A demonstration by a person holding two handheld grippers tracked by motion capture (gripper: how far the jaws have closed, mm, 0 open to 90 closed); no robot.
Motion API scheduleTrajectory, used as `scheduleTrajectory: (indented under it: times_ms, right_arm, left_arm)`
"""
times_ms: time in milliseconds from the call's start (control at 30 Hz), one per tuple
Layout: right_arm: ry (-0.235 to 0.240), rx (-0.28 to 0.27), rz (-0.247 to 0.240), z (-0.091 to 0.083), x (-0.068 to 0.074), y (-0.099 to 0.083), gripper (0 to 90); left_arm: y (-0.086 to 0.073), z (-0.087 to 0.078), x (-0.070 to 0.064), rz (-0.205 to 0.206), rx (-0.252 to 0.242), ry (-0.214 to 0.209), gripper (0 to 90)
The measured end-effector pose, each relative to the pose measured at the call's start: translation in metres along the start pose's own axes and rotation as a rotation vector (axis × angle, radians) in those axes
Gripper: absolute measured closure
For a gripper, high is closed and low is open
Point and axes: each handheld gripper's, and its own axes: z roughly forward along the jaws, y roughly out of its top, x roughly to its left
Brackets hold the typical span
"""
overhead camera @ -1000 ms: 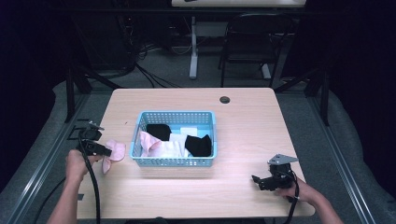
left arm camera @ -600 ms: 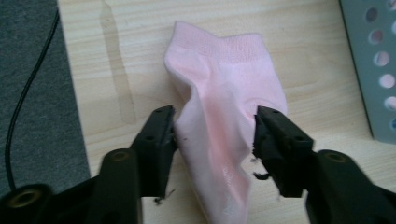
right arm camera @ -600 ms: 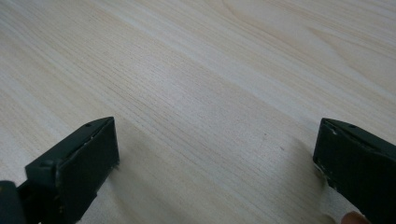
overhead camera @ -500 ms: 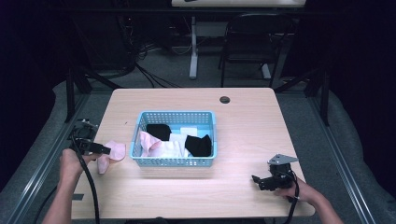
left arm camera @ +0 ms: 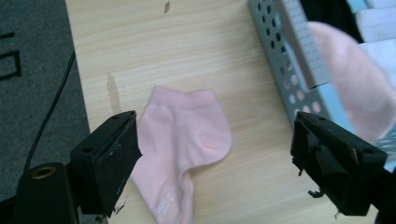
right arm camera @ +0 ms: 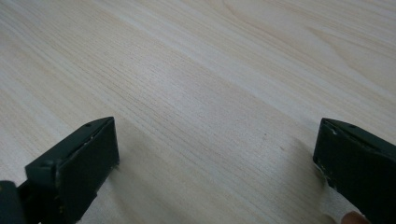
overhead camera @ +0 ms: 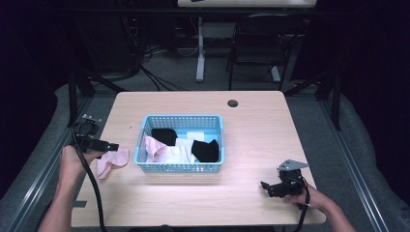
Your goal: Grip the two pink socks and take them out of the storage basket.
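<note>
A pink sock [overhead camera: 110, 161] [left arm camera: 182, 135] lies flat on the wooden table [overhead camera: 251, 121], left of a light blue basket [overhead camera: 181, 167]. My left gripper [overhead camera: 112, 146] [left arm camera: 215, 154] hovers above the sock, jaws wide open with nothing between them. Inside the basket lie black socks [overhead camera: 205, 150], white socks [overhead camera: 196, 137] and another pink sock [overhead camera: 153, 146] draped at its left side. At the front right of the table my right gripper [overhead camera: 265, 186] [right arm camera: 215, 154] rests low, open over bare wood.
A small dark round hole [overhead camera: 232, 103] sits near the table's far edge. The table's left edge [left arm camera: 77, 93] runs close beside the sock, with grey floor and a black cable [left arm camera: 51, 112] beyond it. Chairs and desk legs stand behind the table.
My left gripper has drawn back to the left and lifted away from the pink sock, which now lies free on the table. The right gripper has stayed put.
</note>
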Motion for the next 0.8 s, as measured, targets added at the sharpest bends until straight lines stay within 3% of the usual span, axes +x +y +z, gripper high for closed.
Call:
scheduleTrajectory:
  times_ms: [400,800]
  right_arm:
    - [0.000,0.000,0.000,0.000,0.000,0.000,0.0]
    - [0.000,0.000,0.000,0.000,0.000,0.000,0.0]
  left_arm:
    - [0.028,-0.010,-0.046,0.118,-0.024,-0.037,7.4]
    - [0.047,0.009,-0.089,0.195,0.006,-0.097,2.0]
